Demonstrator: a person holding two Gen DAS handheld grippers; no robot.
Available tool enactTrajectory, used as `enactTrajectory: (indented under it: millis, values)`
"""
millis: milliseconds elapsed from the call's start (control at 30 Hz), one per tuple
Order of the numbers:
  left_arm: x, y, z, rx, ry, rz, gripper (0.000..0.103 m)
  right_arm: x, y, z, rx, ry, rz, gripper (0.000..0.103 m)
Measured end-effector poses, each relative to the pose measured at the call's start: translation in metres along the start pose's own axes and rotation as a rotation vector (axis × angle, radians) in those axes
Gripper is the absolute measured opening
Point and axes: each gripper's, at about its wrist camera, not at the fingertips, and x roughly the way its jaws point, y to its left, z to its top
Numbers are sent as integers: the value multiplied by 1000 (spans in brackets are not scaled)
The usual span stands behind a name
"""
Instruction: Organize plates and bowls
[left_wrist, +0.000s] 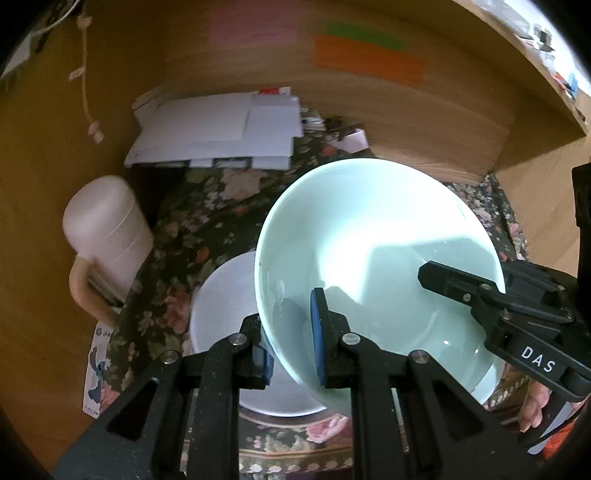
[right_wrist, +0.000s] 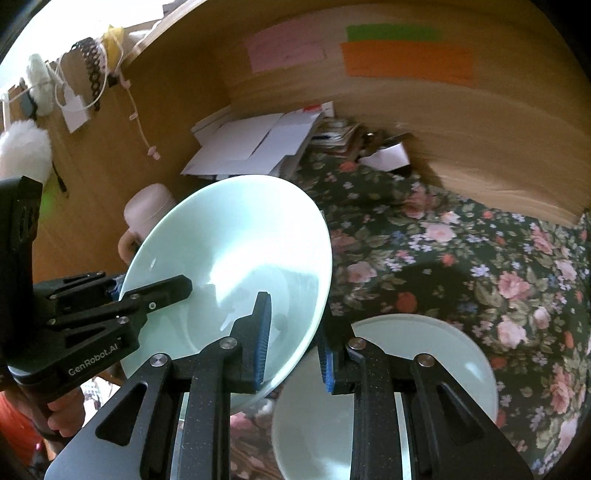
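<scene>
Pale-green bowl (left_wrist: 369, 236) carried tilted above the bench (right_wrist: 461, 251), both grippers pinching its rim: left gripper (left_wrist: 291, 343) on the near-left edge, right gripper (right_wrist: 293, 343) opposite. White plate (right_wrist: 424, 354) sits directly below, slightly right; the bowl looks bound there.

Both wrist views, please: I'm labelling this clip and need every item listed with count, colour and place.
bowl: one, pale green, lifted and tilted, rim clamped on two sides by both grippers.
plate: one, white to pale green, flat on the cloth beneath the bowl.
tablecloth: one, dark floral, covering the surface.
mug: one, pinkish white with a handle, at the cloth's left edge.
papers: a white stack against the back wall.
sticky notes: three, pink, green and orange, on the wooden wall.
left gripper: black, blue pads, shut on the bowl rim.
right gripper: black, blue pads, shut on the opposite rim.
</scene>
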Motion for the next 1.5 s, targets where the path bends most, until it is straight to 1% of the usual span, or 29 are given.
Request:
enactTrajectory:
  millis: [300,500,633,800,933,1100,1167,1233,1333,1500]
  values:
    - [6,30,-13,-37,26,28,17,30,19,-2,-14,52,47,21]
    - [17,41,-22,-52,58,32,17,48,26,-8,-18,91,62,21]
    - [22,44,-25,-46,69,36,17,58,26,-10,-17,117,67,21]
    - [23,44,-27,-20,58,32,17,66,26,-14,-26,145,68,21]
    - [25,42,-28,-7,57,41,17,66,26,-12,-39,146,67,21]
    - [29,42,-26,-13,68,32,17,62,28,-11,-93,146,49,22]
    - [30,41,-25,-4,69,49,16,60,26,-11,-92,142,49,22]
    - [32,41,-25,-2,74,63,17,58,24,-10,-95,132,19,24]
    - [33,44,-22,-18,72,53,17,57,18,-10,-88,128,17,24]
    - [37,41,-15,-10,94,61,17,52,18,-9,-97,112,7,24]
